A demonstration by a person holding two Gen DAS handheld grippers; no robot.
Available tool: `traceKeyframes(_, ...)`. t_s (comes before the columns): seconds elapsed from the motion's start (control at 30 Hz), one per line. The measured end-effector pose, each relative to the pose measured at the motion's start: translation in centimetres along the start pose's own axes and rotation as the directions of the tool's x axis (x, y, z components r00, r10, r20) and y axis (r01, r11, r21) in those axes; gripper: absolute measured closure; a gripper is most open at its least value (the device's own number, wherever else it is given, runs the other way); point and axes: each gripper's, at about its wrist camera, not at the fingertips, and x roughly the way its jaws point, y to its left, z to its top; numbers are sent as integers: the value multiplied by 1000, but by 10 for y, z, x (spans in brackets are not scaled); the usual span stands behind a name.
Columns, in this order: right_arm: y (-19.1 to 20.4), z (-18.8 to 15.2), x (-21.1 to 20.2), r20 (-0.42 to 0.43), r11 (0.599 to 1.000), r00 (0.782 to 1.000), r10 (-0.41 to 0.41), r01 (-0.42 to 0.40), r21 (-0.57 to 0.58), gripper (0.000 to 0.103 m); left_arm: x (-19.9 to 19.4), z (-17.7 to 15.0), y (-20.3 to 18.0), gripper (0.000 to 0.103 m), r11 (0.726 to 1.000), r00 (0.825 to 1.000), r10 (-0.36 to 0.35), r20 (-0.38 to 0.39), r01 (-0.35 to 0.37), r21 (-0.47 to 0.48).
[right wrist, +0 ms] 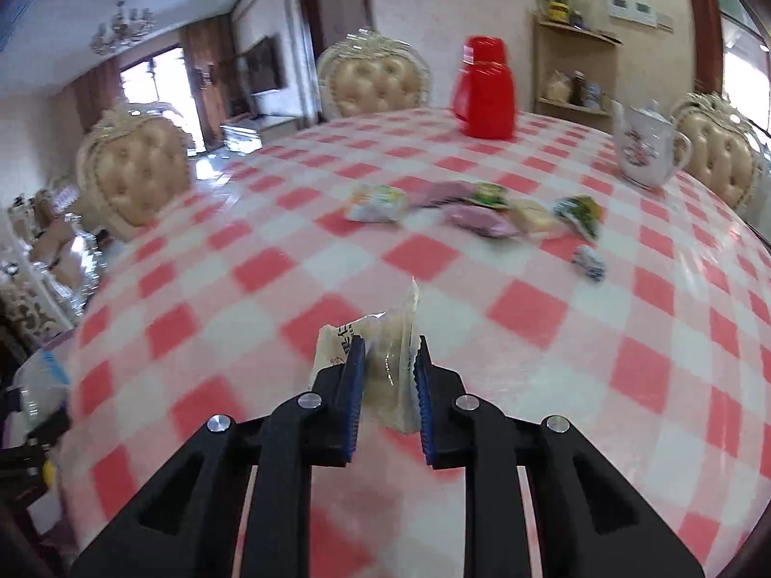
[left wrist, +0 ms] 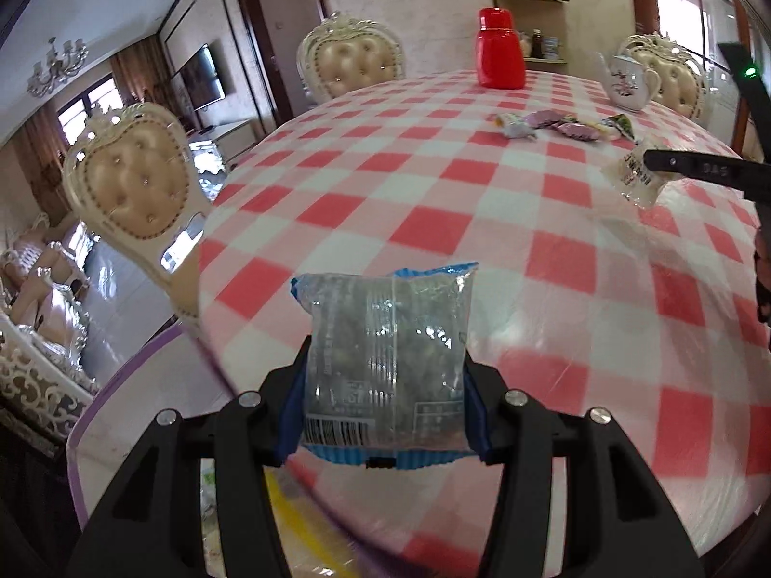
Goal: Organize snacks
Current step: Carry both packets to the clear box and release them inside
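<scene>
My left gripper is shut on a clear blue-edged snack bag of dark bits, held above the near edge of the checkered table. My right gripper is shut on a small clear-wrapped pale snack, held above the table; it also shows in the left wrist view. A loose pile of several wrapped snacks lies mid-table, also in the left wrist view. A small blue-white packet lies apart to its right.
A red jar and a white floral teapot stand at the far side. Cream tufted chairs ring the table. A clear container with a purple rim sits below the table's near left edge.
</scene>
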Motion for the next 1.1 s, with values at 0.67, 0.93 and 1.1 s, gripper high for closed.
traceKeyframes(0.67,225,-38,-27,-65,912,960,271,-278,-302,82,-25,-65,112,50,981,994,102,-27,-106,-164)
traceKeyframes(0.93,297,-69,-33,-147,840,934,325,-357,-409,82,-29,-90,169,50,952,985,160,-58,-169,-254)
traceKeyframes(1.1,320,-88,-36,-200,800,917,345,-399,-448,82,-31,-96,195,50,936,980,184,-70,-197,-292)
